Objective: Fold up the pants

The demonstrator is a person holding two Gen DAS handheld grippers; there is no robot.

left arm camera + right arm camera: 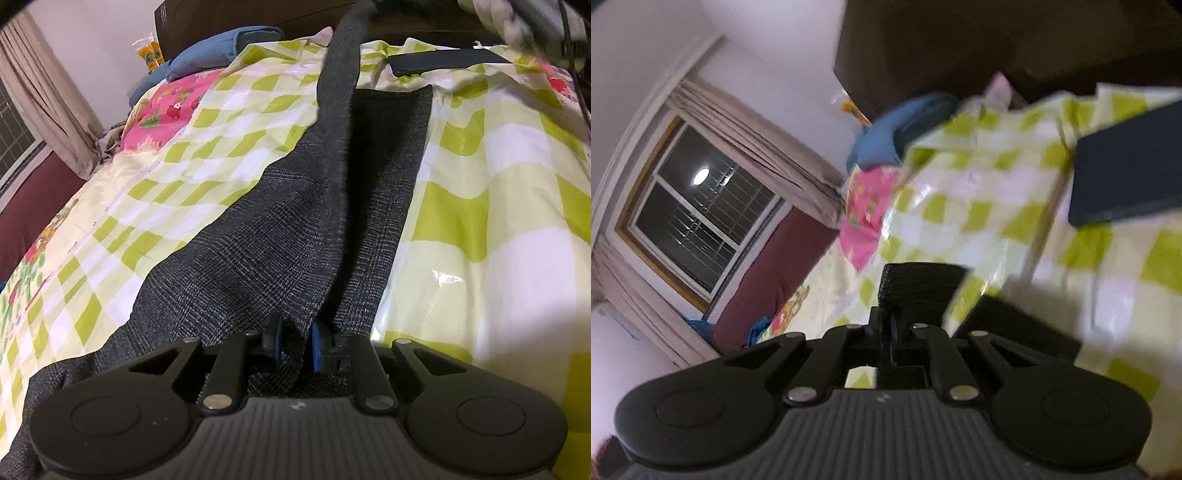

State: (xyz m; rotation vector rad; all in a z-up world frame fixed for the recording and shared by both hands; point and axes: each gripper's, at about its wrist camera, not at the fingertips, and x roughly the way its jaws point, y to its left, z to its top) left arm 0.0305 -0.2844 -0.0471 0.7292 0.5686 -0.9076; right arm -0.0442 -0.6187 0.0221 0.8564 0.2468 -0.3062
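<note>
Dark grey checked pants [280, 236] lie on a bed with a green-and-white checked sheet [480, 206]. One leg lies flat; the other [343, 74] rises taut toward the top of the left wrist view. My left gripper [295, 343] is shut on a fold of the pants near the waist, its blue pads pinching the cloth. My right gripper [894, 325] is shut on the dark end of the pants leg [919, 288], held up above the bed; that view is blurred.
A blue pillow [221, 48] lies at the bed's head by a dark headboard [960, 40]. A flat dark object [1126, 173] lies on the sheet, far right. A curtained window [701, 206] and maroon wall are to the left.
</note>
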